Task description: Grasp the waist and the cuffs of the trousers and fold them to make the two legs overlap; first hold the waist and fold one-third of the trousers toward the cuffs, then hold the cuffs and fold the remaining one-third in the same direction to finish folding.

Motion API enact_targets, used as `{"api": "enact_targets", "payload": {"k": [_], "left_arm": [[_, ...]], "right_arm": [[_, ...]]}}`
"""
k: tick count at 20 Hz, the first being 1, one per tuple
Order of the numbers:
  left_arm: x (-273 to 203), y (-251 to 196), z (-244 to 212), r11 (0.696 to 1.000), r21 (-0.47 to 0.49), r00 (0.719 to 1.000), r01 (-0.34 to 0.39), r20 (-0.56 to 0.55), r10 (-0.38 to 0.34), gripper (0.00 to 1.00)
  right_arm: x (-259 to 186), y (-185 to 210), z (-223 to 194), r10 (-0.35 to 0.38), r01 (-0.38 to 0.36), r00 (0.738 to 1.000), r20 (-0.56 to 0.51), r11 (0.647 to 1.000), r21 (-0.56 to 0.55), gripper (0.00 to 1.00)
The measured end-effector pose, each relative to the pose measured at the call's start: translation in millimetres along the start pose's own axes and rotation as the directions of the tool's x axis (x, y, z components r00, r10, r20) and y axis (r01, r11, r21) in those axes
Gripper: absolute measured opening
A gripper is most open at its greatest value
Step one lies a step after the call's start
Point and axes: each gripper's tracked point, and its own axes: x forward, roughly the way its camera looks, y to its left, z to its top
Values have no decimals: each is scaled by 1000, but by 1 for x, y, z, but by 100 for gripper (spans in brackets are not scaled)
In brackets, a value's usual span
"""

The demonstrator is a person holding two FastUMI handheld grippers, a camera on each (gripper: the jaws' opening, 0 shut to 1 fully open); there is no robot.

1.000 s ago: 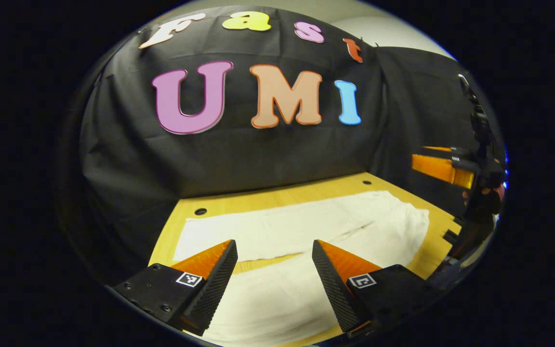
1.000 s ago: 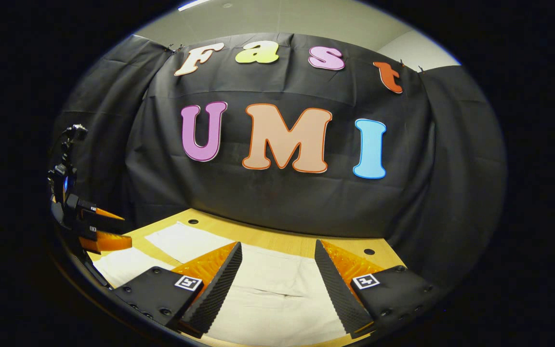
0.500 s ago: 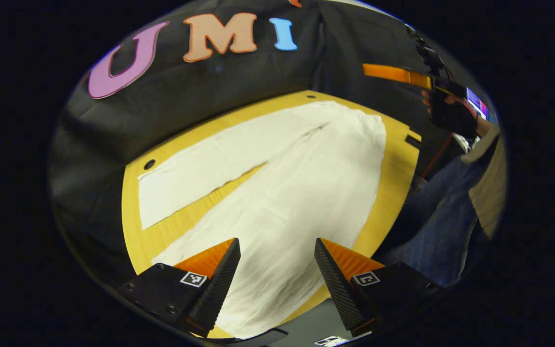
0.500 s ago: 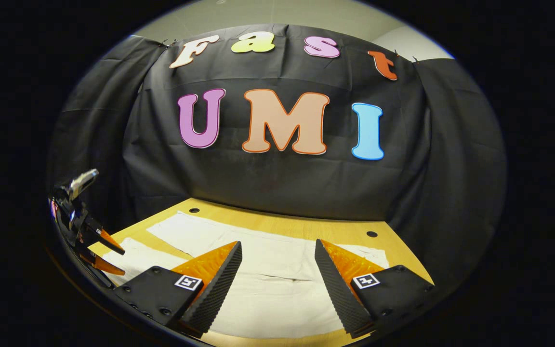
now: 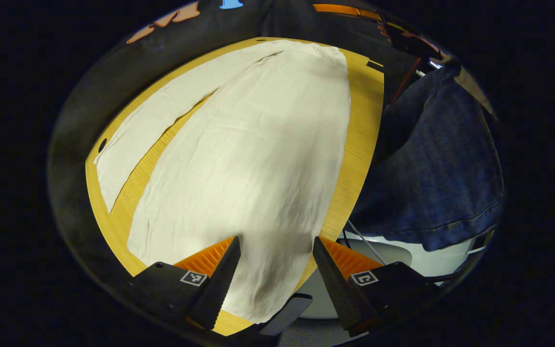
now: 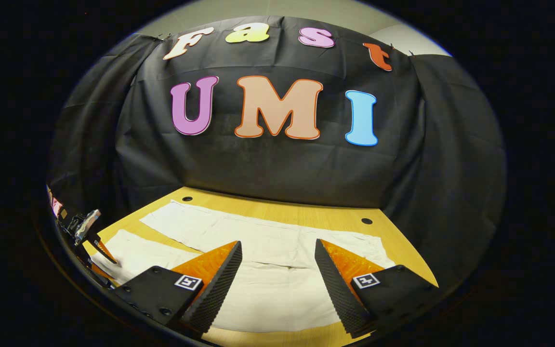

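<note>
Trousers lie flat and spread on the wooden table, legs apart in a narrow V, cream woven cloth with light creases. Left gripper is released, jaws wide, above the near leg's cuff end, cloth showing between the ribbed fingers; contact unclear. Right gripper is also released, jaws apart over the waist end. A person's dark denim clothing is beside the table edge.
</note>
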Motion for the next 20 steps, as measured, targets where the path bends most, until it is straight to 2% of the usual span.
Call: {"api": "enact_targets", "payload": {"k": [8, 15, 18, 20], "left_arm": [[9, 3, -15, 998, 64, 996, 17, -88, -12, 92], [12, 6, -14, 996, 79, 993, 31, -115, -21, 91], [11, 5, -14, 996, 82, 990, 29, -139, -18, 87], [11, 10, -13, 996, 87, 989, 27, -146, -14, 81]], "right_arm": [[10, -5, -5, -3, 3, 1000, -11, 1000, -15, 98], [17, -9, -22, 16, -18, 998, -52, 999, -27, 97], [17, -12, -27, 39, -41, 996, -76, 999, -32, 97], [19, -17, -31, 50, -55, 994, -92, 997, -45, 98]]}}
